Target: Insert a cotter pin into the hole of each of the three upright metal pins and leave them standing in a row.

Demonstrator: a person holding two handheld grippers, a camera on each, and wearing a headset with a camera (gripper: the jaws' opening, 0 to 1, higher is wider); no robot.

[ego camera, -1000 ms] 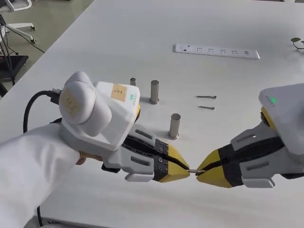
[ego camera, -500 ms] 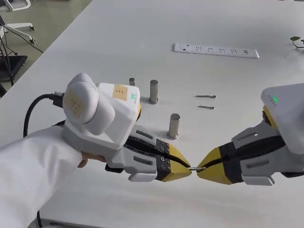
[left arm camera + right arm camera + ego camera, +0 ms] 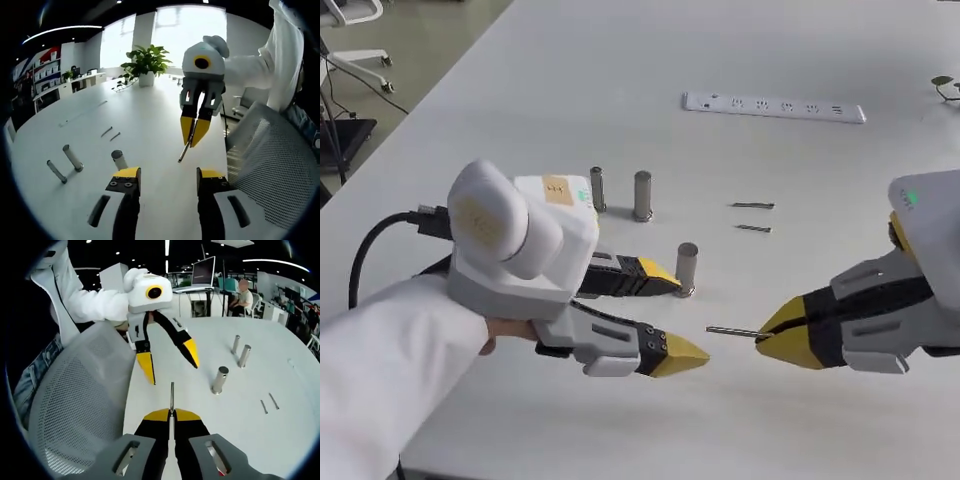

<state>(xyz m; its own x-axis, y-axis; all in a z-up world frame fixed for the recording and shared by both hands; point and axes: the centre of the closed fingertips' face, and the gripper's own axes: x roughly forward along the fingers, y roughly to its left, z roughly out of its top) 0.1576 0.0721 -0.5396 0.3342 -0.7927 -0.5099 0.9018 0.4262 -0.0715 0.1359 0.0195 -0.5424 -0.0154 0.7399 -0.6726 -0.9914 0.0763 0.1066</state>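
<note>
Three upright metal pins stand on the white table: a thin one (image 3: 597, 189), a thicker one (image 3: 643, 195) and a nearer one (image 3: 687, 268). My left gripper (image 3: 693, 317) is open just in front of the nearest pin (image 3: 119, 160), with nothing between its jaws. My right gripper (image 3: 761, 334) is shut on a cotter pin (image 3: 730, 331), which sticks out level toward the left gripper (image 3: 173, 371). That held cotter pin (image 3: 172, 395) hangs above the table. Two more cotter pins (image 3: 753, 205) (image 3: 754, 228) lie flat to the right of the metal pins.
A white power strip (image 3: 775, 107) lies at the back of the table. A potted plant (image 3: 146, 62) stands far off. A grey mesh chair (image 3: 75, 405) sits at the table's near edge. A black cable (image 3: 380, 235) trails from the left gripper.
Both grippers were shut on the one cotter pin. The left gripper has opened and let it go, and the two grippers have drawn apart; the right one keeps the pin.
</note>
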